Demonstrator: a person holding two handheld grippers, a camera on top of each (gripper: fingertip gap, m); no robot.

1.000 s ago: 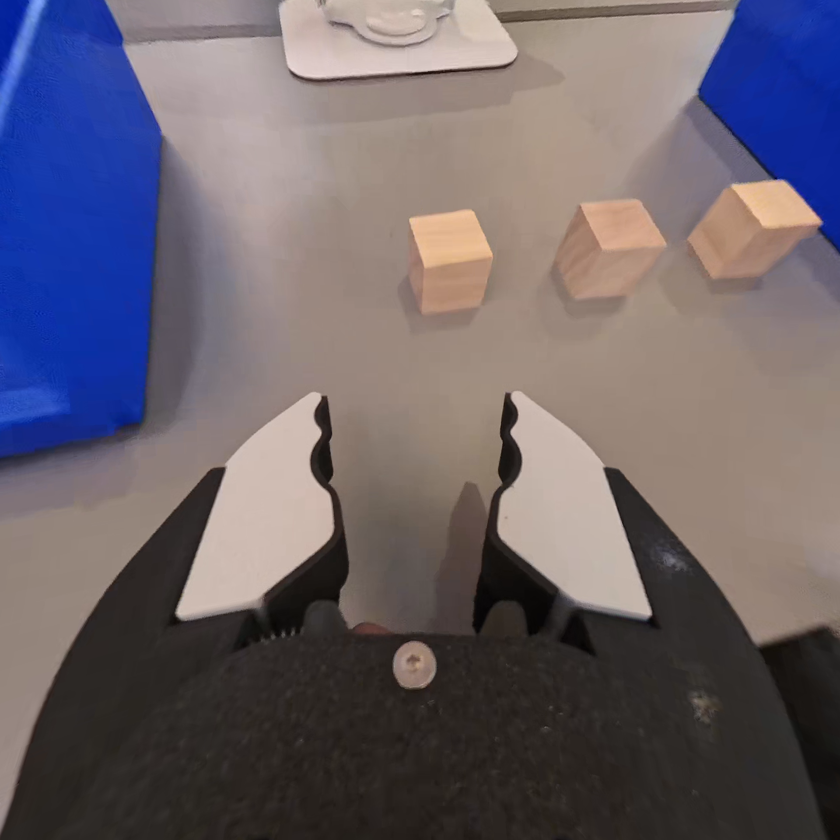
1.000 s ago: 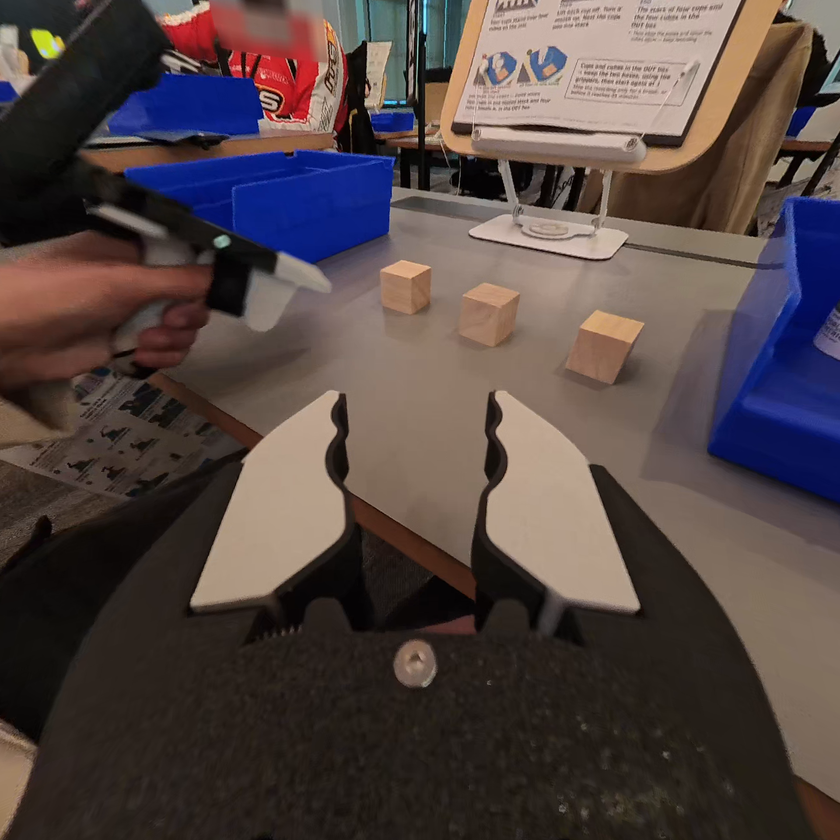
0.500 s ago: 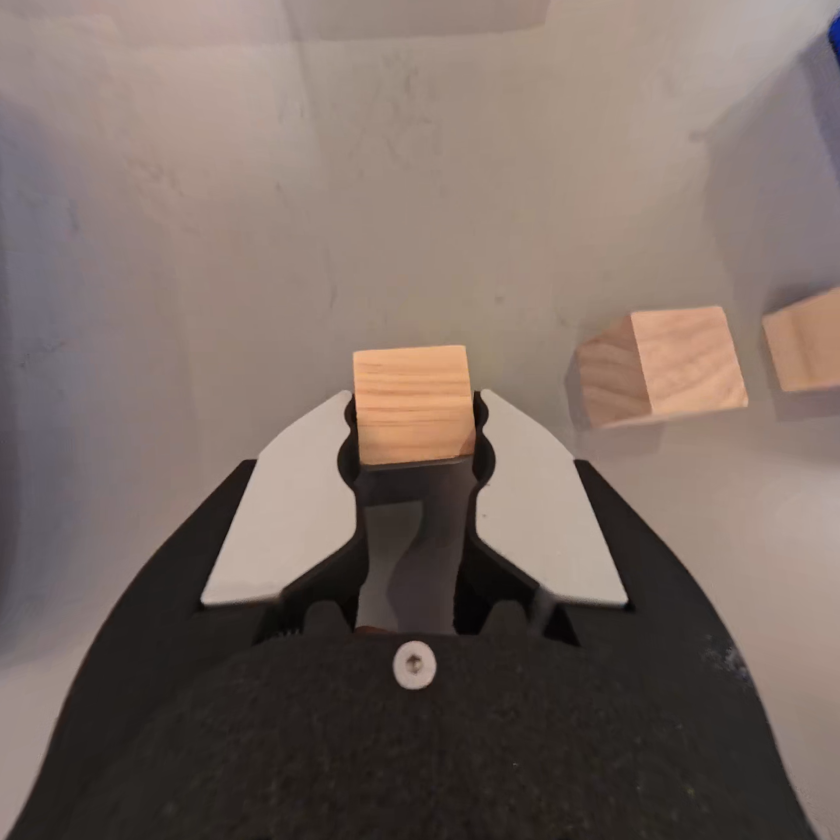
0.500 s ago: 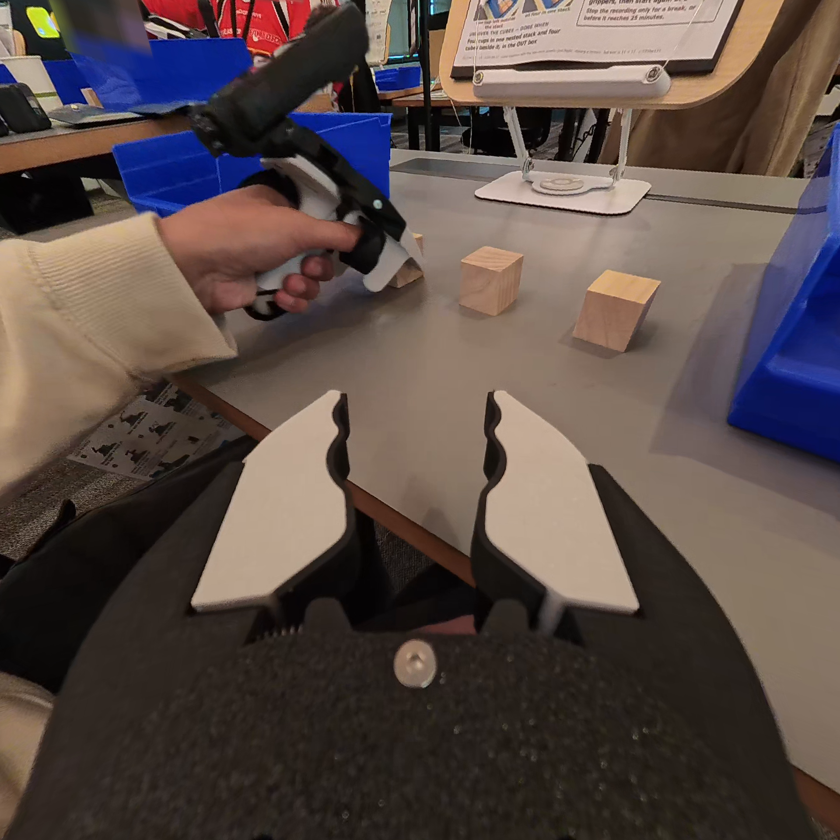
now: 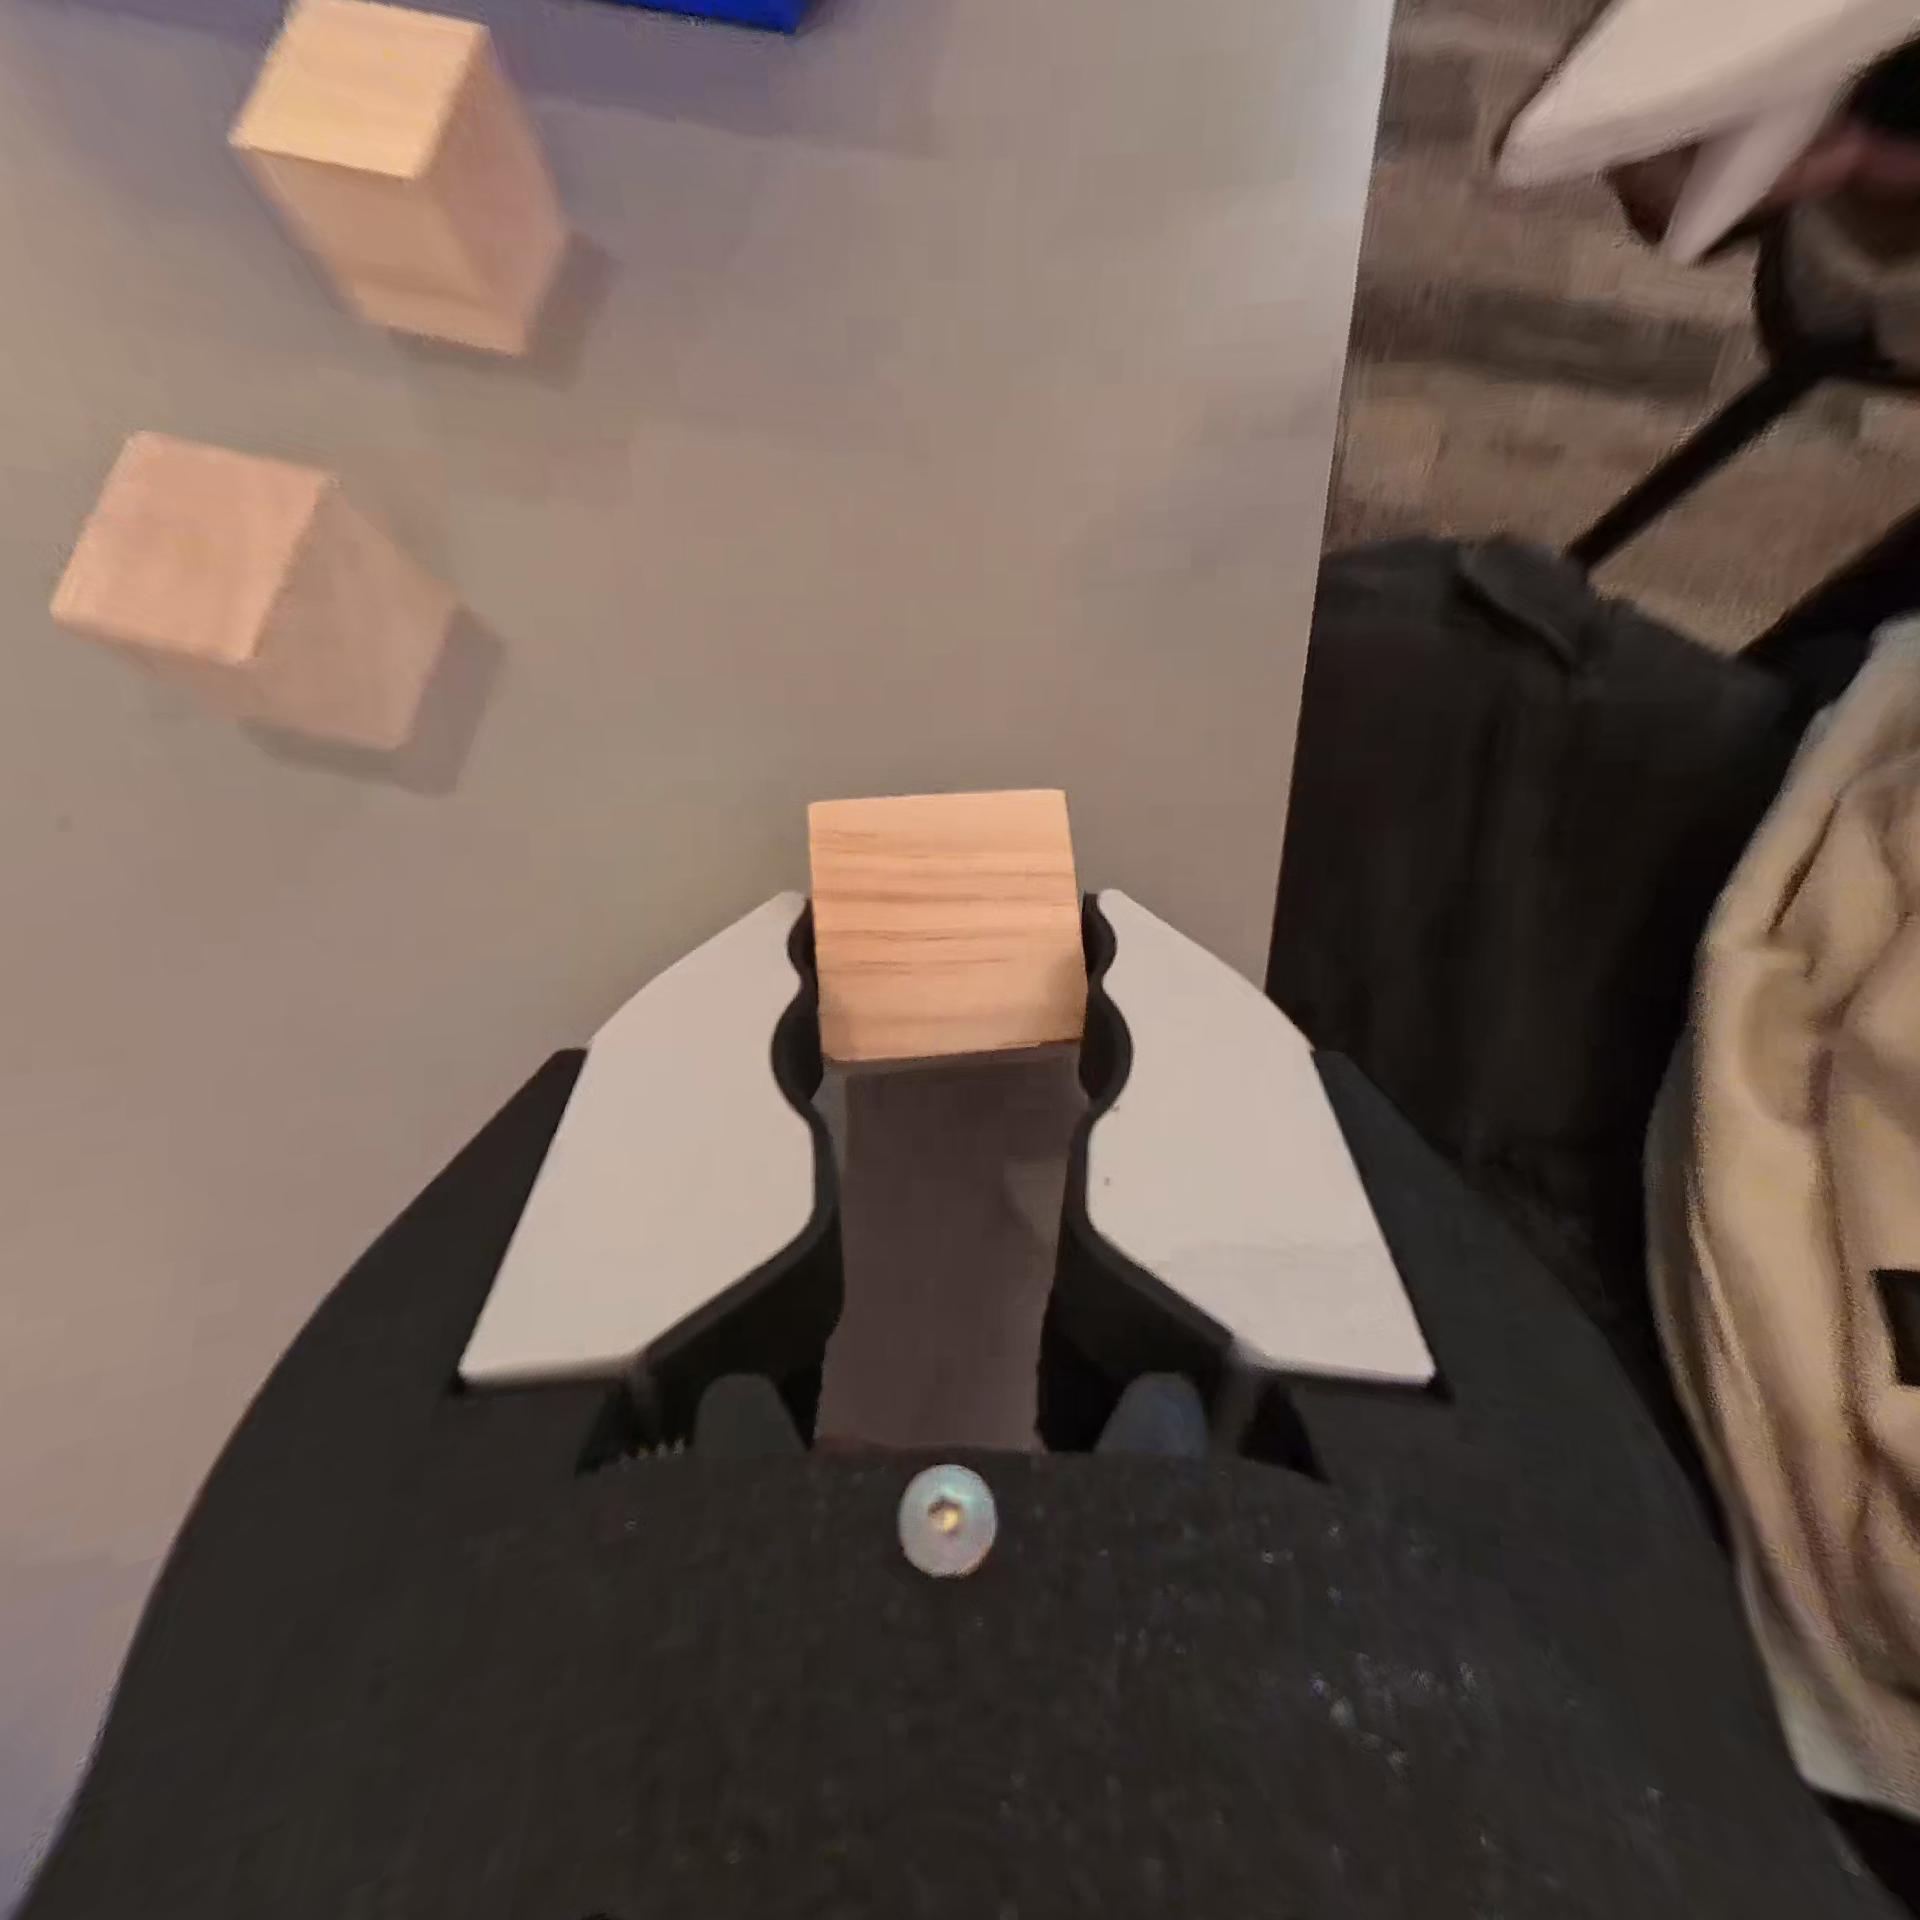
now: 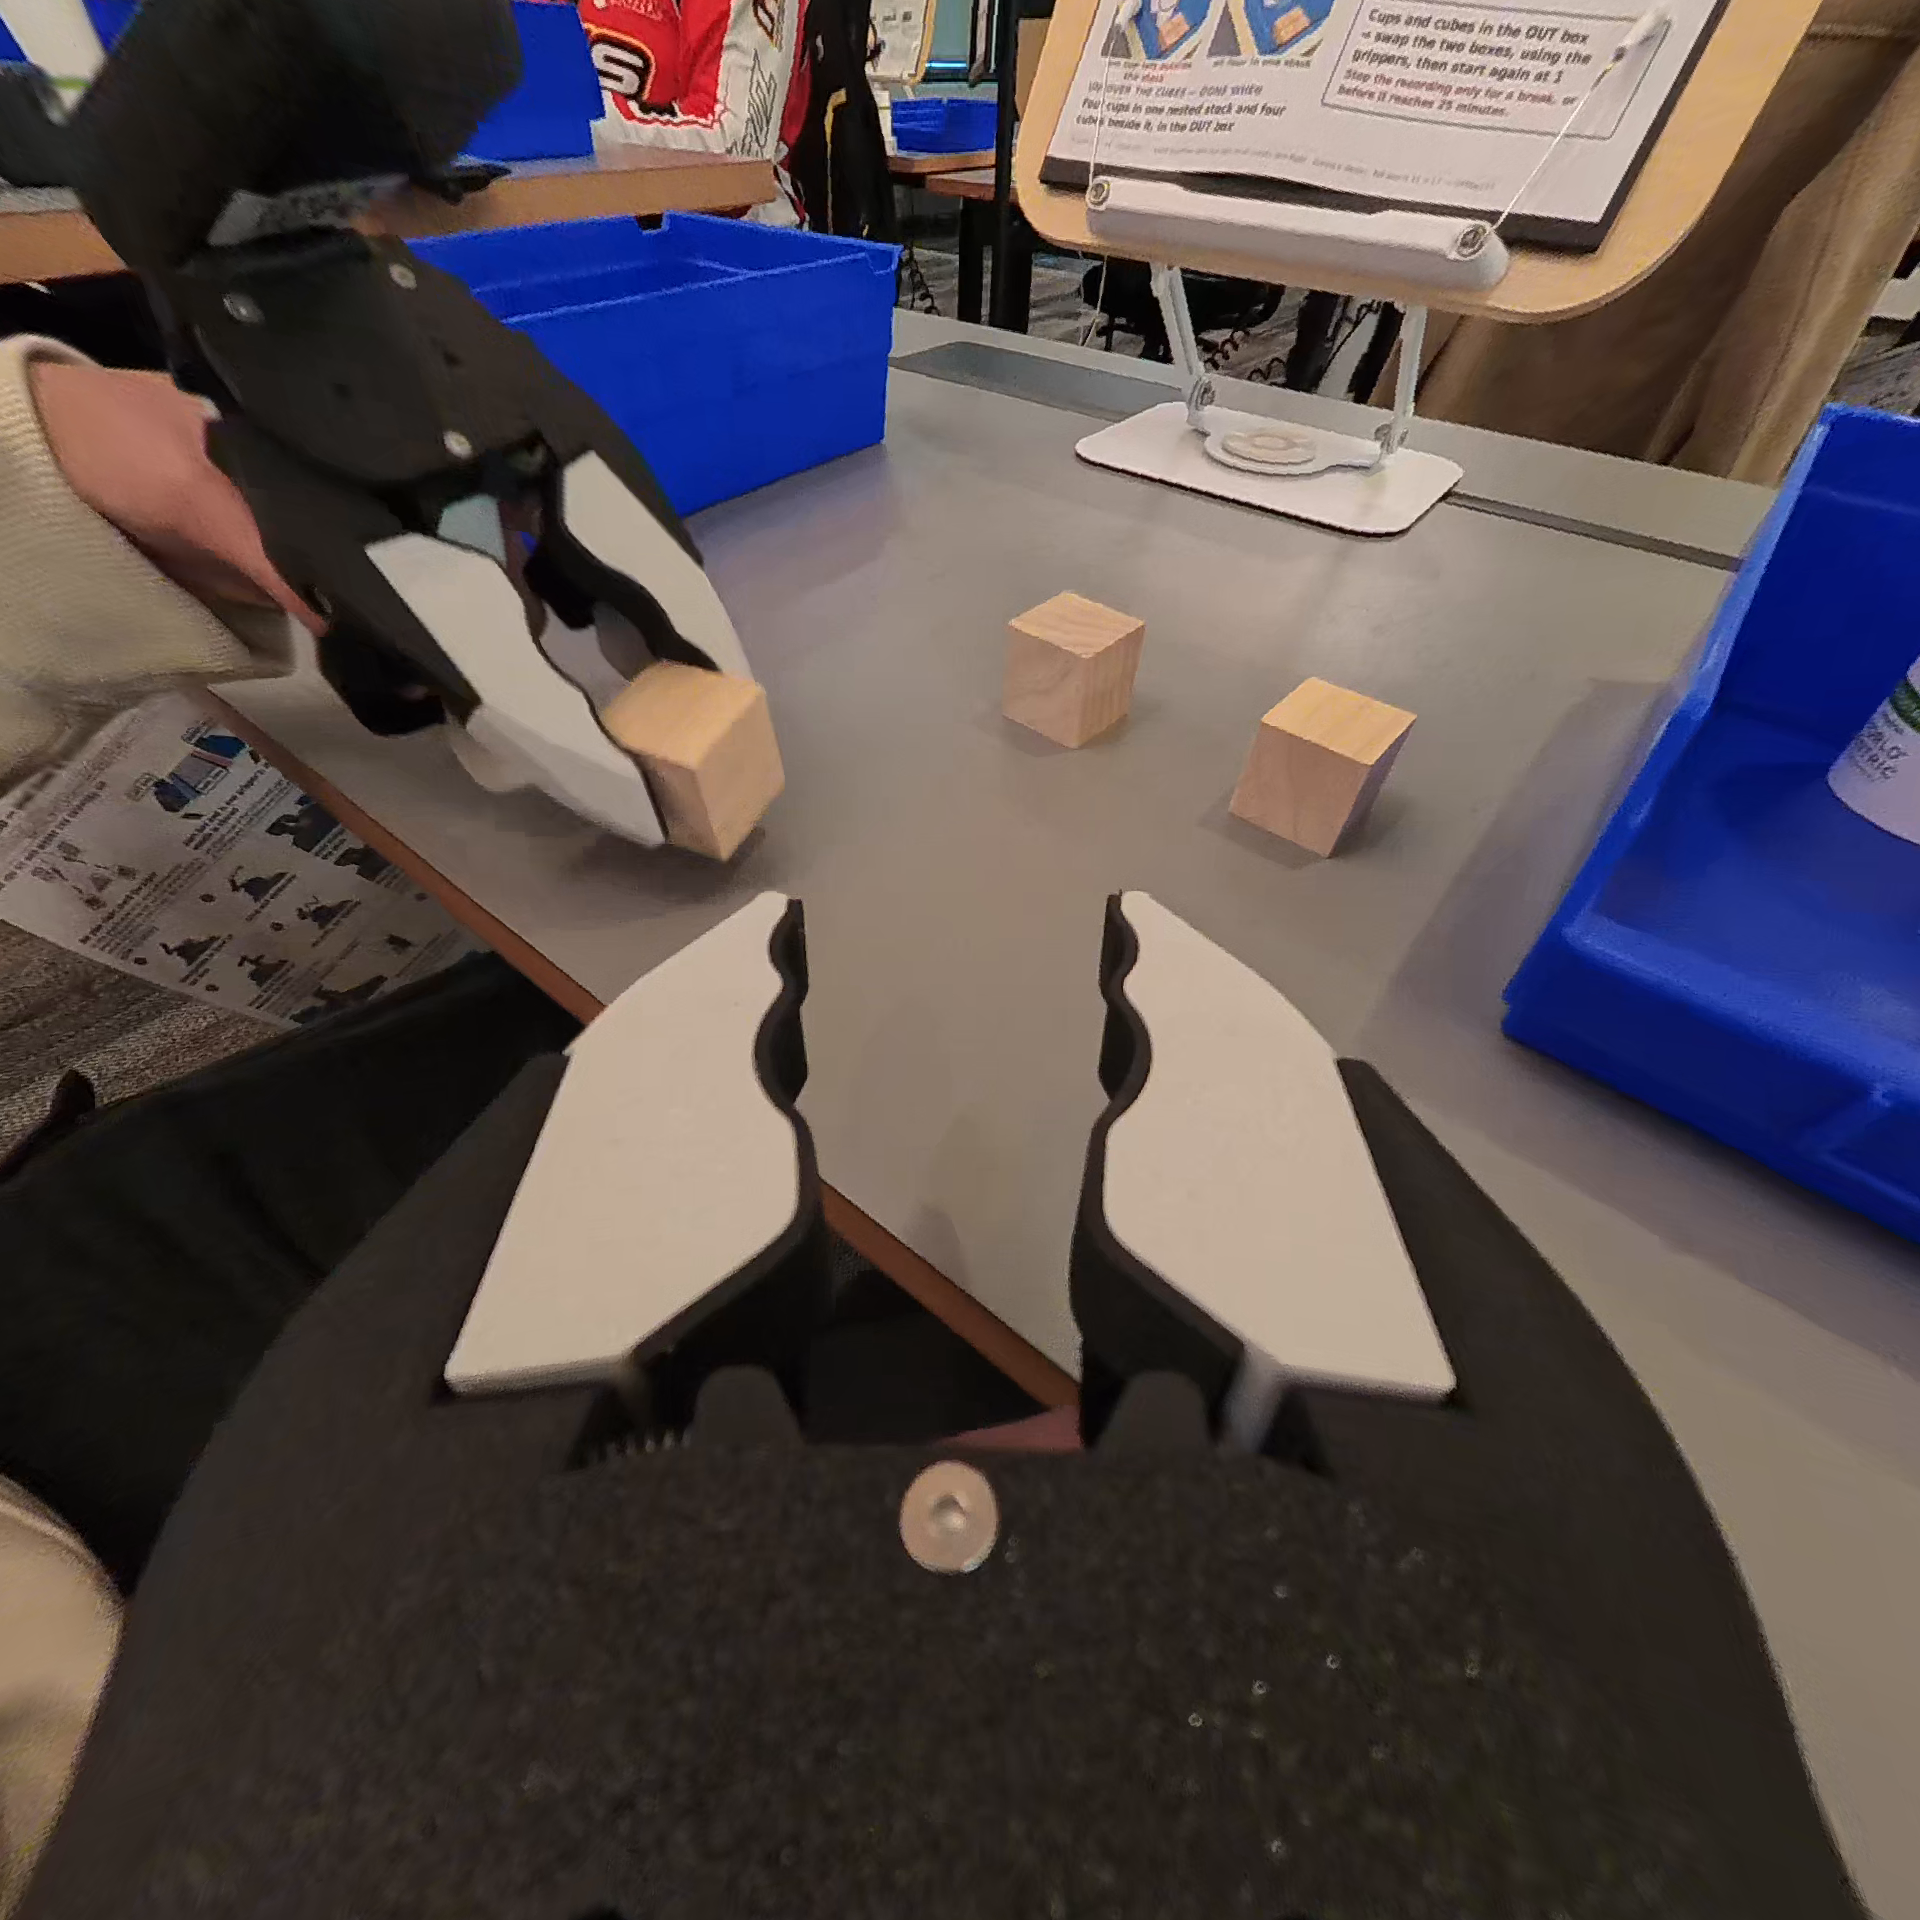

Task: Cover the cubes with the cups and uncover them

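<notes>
My left gripper (image 5: 943, 925) is shut on a wooden cube (image 5: 943, 920) and holds it just above the grey table (image 5: 831, 520), close to the table's near edge. The right wrist view shows the same gripper (image 6: 665, 748) and its cube (image 6: 707, 764) at the left. Two more wooden cubes (image 6: 1070, 665) (image 6: 1320, 764) rest on the table; in the left wrist view they sit at the upper left (image 5: 405, 177) (image 5: 249, 587). My right gripper (image 6: 951, 956) is open and empty, over the table's front edge. A white cup (image 6: 1886, 758) is partly seen in the right blue bin.
A blue bin (image 6: 1745, 852) stands at the right, another blue bin (image 6: 686, 322) at the back left. A document stand (image 6: 1288, 457) stands at the back. A printed sheet (image 6: 177, 862) lies on the floor at the left. A person in a red top sits behind.
My left gripper closed on the leftmost cube, lifted it and carried it toward the table's near edge, turning as it went. The right gripper stayed open and shifted only slightly.
</notes>
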